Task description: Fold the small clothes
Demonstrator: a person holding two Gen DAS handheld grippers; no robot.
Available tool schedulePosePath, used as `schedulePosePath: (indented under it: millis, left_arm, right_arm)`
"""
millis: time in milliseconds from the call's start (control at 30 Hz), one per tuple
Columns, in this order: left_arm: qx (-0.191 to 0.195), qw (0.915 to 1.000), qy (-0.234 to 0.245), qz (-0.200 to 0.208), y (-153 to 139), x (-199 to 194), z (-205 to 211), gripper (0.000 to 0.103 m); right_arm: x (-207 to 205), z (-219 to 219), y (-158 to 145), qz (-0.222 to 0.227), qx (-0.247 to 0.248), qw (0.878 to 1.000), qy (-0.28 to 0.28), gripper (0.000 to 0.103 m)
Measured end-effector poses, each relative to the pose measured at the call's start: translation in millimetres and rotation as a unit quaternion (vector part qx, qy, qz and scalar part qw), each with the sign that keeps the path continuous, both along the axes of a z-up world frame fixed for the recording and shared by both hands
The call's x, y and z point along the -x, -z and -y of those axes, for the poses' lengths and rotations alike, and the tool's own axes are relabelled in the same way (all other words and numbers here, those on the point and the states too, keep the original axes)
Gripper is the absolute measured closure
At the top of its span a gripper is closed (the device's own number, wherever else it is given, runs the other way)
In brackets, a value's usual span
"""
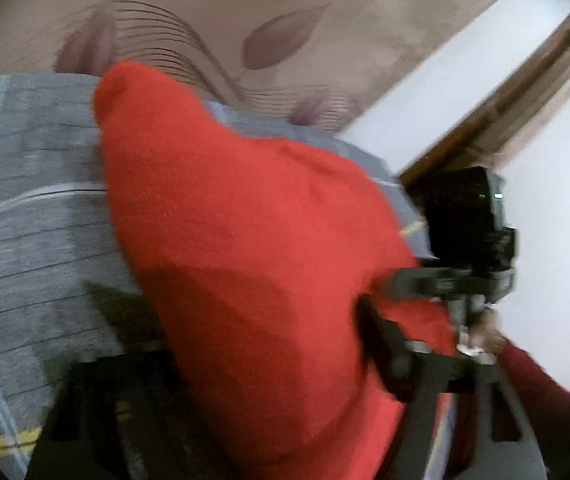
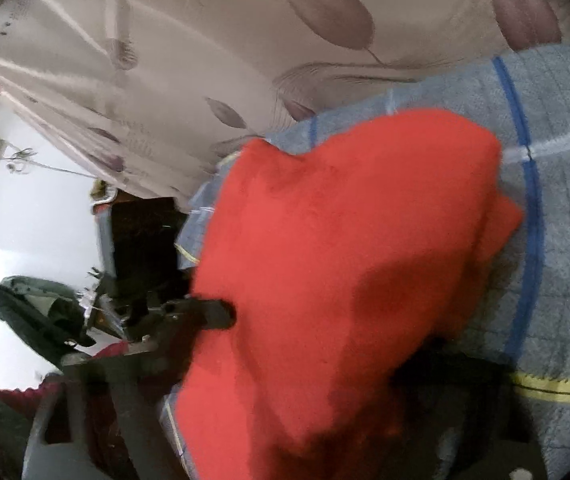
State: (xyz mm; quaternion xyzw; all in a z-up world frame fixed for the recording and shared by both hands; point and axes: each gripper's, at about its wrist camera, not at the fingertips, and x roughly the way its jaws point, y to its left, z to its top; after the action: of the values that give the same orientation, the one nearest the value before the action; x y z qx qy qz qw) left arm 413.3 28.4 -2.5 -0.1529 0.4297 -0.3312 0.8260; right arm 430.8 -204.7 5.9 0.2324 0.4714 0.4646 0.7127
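Both tongs, left gripper and right gripper, pinch the red cloth above the grey blanket, fold seemingly barely begun.

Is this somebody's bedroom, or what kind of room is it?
Probably a bedroom at home. The red garment is being handled over a grey checked quilt spread like bedding, a curtain with a leaf print hangs behind it, and daylight comes in beside the curtain.

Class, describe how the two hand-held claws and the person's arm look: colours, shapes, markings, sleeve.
Both claws are blurred, dark grey to black, with flat angular fingers. In the left wrist view the right claw carries a boxy black camera with small green lights. The hand behind it wears a dark red sleeve.
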Motion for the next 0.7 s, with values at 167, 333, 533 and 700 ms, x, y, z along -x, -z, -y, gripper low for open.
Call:
schedulePosePath:
  millis: [167,333,533,700]
  left_arm:
    - [0.001,0.9997,-0.024,-0.003,1,2,-2,0.058]
    - [-0.031,0.9984,-0.041,0.022,-6,11,7,0.061]
    - [-0.085,0.9930,-0.057,0.059,-15,23,21,0.062]
    - [-0.117,0.9877,-0.065,0.080,-23,36,26,0.062]
  right_arm:
    - [2,-3,0,0.002,0.032,0.999,0.021,0.073]
    - [5,-2,1,-0.005,0.023,0.999,0.044,0.074]
    - [14,1,1,-0.017,-0.002,0.997,0.072,0.075]
    - [24,-1,-3,-0.025,-0.020,0.996,0.082,0.075]
